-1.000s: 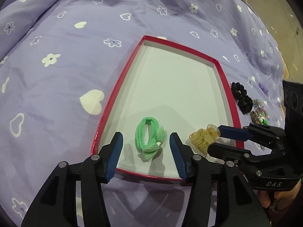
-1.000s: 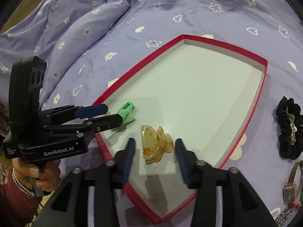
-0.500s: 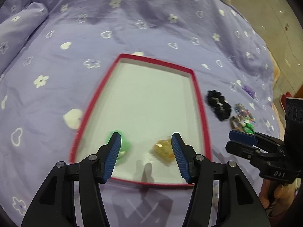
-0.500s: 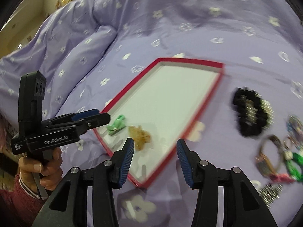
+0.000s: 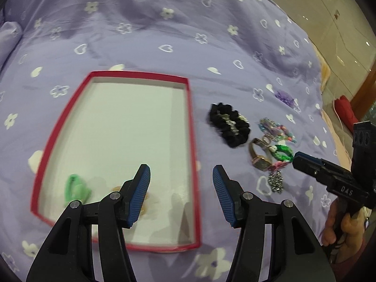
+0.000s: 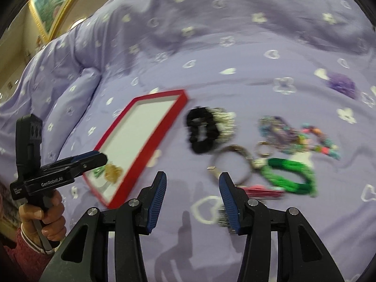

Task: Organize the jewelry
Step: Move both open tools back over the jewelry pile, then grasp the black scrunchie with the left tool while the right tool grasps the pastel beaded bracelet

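Note:
A red-rimmed white tray (image 5: pixel 190 127) (image 6: pixel 164 129) lies on the purple bedspread. In its near left corner rest a light green hair tie (image 5: pixel 76 189) and an amber hair claw (image 5: pixel 144 197) (image 6: pixel 114 172), partly behind my left fingers. My left gripper (image 5: pixel 181 193) hovers open and empty over the tray's near right edge. Right of the tray lie a black scrunchie (image 5: pixel 229 124) (image 6: pixel 202 130), a watch (image 5: pixel 258 157), a green braided bracelet (image 6: pixel 291 176), a beaded bracelet (image 6: pixel 298 135), a pink piece (image 6: pixel 260 191) and a silver chain (image 5: pixel 275 182). My right gripper (image 6: pixel 192 199) hangs open and empty above the bedspread, just short of the watch.
A purple scrunchie (image 5: pixel 284 97) (image 6: pixel 342 84) lies farther back on the right. A bunched fold of the bedspread (image 6: pixel 77 89) rises left of the tray. The bed's right edge, a red object (image 5: pixel 346 109) and the floor show at the far right.
Both grippers have drawn back and swung right, away from the green hair tie and the amber claw, which stay in the tray. The loose jewelry pile has come into view.

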### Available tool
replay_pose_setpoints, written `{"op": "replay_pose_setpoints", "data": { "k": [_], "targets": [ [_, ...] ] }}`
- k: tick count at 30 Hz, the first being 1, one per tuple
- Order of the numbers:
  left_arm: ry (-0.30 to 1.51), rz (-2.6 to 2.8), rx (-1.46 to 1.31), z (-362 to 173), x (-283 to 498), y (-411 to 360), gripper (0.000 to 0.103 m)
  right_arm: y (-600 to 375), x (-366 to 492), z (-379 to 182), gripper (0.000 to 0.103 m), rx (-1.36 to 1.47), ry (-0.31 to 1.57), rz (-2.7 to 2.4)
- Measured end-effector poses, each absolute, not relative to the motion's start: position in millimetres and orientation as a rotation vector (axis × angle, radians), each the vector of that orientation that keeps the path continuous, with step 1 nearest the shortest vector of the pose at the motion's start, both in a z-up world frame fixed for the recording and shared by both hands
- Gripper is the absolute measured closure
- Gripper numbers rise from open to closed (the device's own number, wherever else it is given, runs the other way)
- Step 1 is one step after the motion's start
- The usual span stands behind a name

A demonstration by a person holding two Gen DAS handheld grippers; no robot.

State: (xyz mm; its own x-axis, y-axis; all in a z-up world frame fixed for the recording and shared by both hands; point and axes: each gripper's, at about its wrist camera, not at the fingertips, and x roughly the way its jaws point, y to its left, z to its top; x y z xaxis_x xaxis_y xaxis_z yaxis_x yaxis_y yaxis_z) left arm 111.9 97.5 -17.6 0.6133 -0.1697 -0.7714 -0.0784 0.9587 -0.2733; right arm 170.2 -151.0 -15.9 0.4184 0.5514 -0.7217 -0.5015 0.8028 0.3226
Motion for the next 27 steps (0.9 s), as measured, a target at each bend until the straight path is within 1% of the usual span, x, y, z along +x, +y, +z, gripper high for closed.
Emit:
{"op": "replay_pose_setpoints", "data": {
  "k": [14, 21, 27],
  "targets": [
    [0.961, -0.141, -0.239, -24, 165, 44, 0.048, -241, 219, -22, 0.055, 0.093, 0.895, 0.47],
    [0.999, -0.147, -0.207, -35, 202, 31, 0.048, -257, 254, -33, 0.056, 0.033, 0.911, 0.422],
    [1.048, -0.133, -0.214, -53, 232, 29, 0.049, -248, 280, -48, 0.056, -0.056, 0.943, 0.428]
  ]
}}
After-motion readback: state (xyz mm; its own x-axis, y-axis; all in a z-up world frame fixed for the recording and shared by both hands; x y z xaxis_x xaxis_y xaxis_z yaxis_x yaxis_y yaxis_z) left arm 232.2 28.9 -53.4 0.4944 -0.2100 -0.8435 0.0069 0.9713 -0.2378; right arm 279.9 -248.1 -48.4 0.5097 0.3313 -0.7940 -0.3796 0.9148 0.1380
